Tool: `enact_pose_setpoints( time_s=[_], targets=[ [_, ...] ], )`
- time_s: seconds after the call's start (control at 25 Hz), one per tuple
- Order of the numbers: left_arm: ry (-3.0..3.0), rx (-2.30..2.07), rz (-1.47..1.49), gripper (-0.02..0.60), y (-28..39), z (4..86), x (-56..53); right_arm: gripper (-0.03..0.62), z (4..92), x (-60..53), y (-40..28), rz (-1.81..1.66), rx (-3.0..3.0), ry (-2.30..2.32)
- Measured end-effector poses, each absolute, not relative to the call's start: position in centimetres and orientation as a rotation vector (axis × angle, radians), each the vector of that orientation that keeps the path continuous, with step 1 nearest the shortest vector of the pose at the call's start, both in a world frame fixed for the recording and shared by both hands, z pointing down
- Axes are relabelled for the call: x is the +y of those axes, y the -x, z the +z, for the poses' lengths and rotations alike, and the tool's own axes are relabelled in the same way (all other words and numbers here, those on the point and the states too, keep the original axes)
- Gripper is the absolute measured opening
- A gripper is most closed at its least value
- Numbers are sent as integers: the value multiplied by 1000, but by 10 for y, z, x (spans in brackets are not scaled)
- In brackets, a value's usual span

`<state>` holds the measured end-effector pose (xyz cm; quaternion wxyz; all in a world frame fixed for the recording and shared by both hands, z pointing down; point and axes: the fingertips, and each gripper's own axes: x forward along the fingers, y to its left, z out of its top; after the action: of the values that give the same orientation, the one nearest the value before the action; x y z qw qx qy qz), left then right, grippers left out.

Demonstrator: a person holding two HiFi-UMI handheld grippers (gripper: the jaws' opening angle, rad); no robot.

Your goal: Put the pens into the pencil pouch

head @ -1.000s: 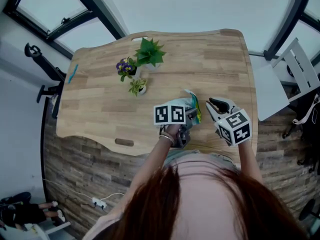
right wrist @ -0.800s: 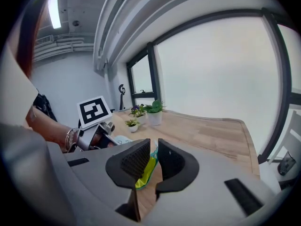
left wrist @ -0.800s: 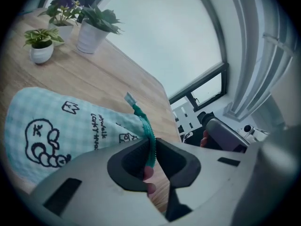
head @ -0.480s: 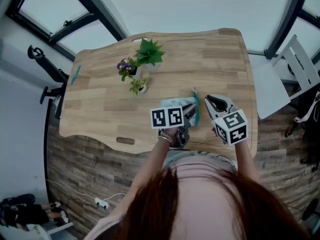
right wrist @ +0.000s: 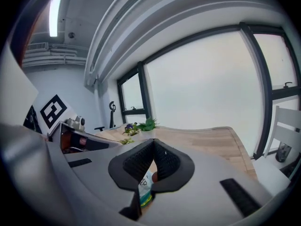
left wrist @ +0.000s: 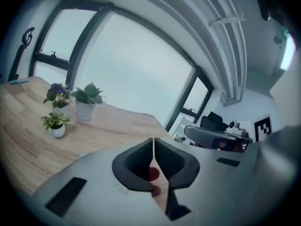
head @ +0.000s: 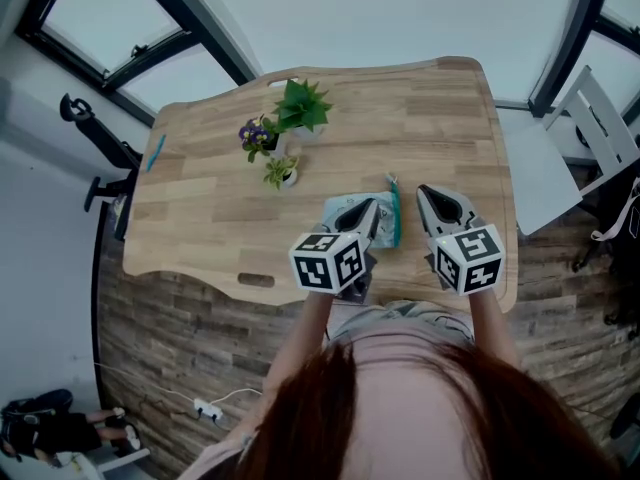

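Left gripper view: your left gripper (left wrist: 153, 141) has just been closing, jaws meeting on nothing; the right gripper (right wrist: 153, 141) is clenched empty too. The pencil pouch (head: 335, 210) lies nearer you than the potted plants (head: 300, 106) (partly covered), its green edge (head: 392, 203) pointing away from you.

Pencil pouch (head: 335, 208) partly covered in head view, teal strip (head: 393, 208) beside it, pen or trim indeterminate, blue item (head: 156, 152) at table (head: 430, 118) edge too small to identify.

Wooden table (head: 430, 118), light planks. Three small potted plants (head: 300, 106) cluster far-left of centre. Blue pen (head: 156, 152) at the left edge, well apart. Teal pouch (head: 338, 208) near the front edge.
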<state>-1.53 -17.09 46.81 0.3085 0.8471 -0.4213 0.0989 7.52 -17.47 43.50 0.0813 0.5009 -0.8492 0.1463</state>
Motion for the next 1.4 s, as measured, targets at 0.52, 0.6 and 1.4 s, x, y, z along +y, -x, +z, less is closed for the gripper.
enact_pose_setpoints(
  time_s=[0.52,0.6,1.4],
  targets=[
    [-2507,-1339,172,2,29,385,-137,0,370,-134,-67,288,-2615,-1605],
    [-2525,-1364,149,2,32,372,-130,0,359,-126,-67,255,-2618,-1622],
    [-2593,-1485,72,2,59,308,-72,0,301,-69,-65,113,-2627,-1685]
  ],
)
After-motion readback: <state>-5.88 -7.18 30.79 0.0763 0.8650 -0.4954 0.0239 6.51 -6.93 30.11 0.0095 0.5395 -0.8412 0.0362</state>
